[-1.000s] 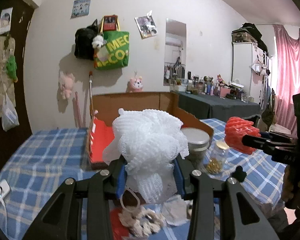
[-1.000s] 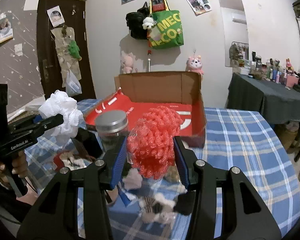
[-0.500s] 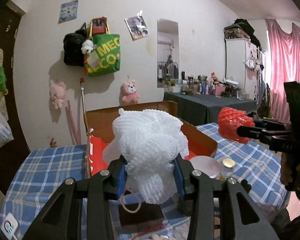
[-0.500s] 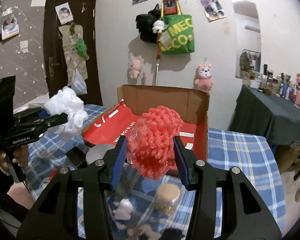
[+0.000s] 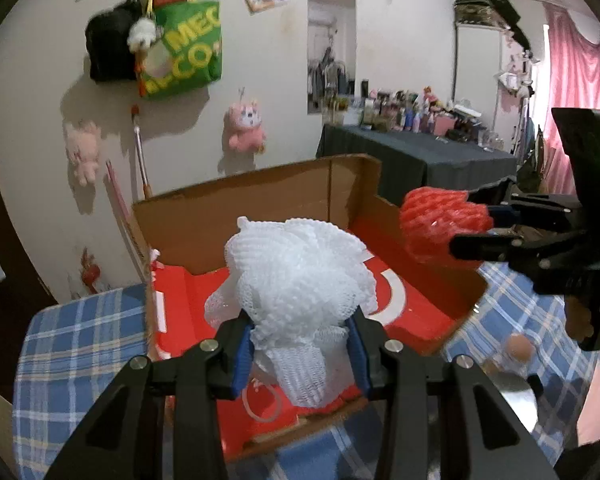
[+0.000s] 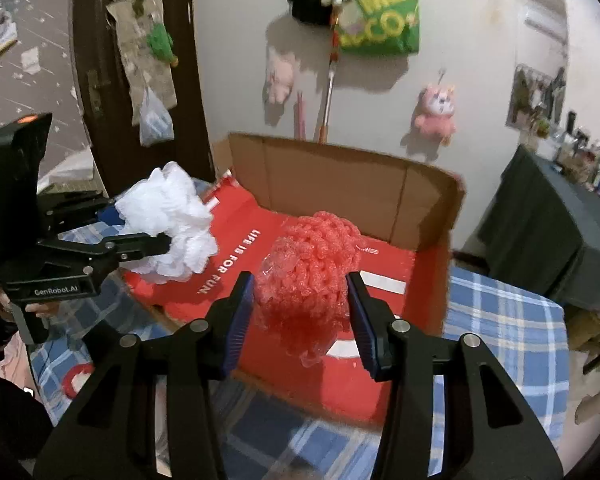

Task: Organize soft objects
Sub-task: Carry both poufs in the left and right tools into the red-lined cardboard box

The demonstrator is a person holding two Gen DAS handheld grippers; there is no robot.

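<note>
The white mesh bath pouf [image 5: 300, 280] sits pinched between the blue pads of the left gripper [image 5: 300, 350], its ruffled netting bulging above and ahead of the jaws, with a tighter-knit neck hanging below and a thin loop of cord dangling under it. The red mesh pouf [image 6: 310, 276] is clamped the same way in the right gripper [image 6: 302, 320]; some clear film or glossy netting seems to cling to its left side, though blur makes that hard to tell.

Both poufs hang in the air over the open cardboard box [image 6: 340, 176], whose floor is a red liner [image 6: 236, 264] printed with white lettering. The deciding relation is straight down: the box floor lies below and slightly ahead of each held pouf, with nothing in between. From the right wrist view the white pouf hovers over the box's left edge, nearer the rim than the middle, while the red one is more squarely over the interior. So the right hand looks better placed to let go first; the left probably wants to carry a little further inward.

The box rests on a blue plaid tablecloth [image 5: 80, 344]. Stuffed toys and a green tote bag [image 5: 184, 48] hang on the wall behind.
</note>
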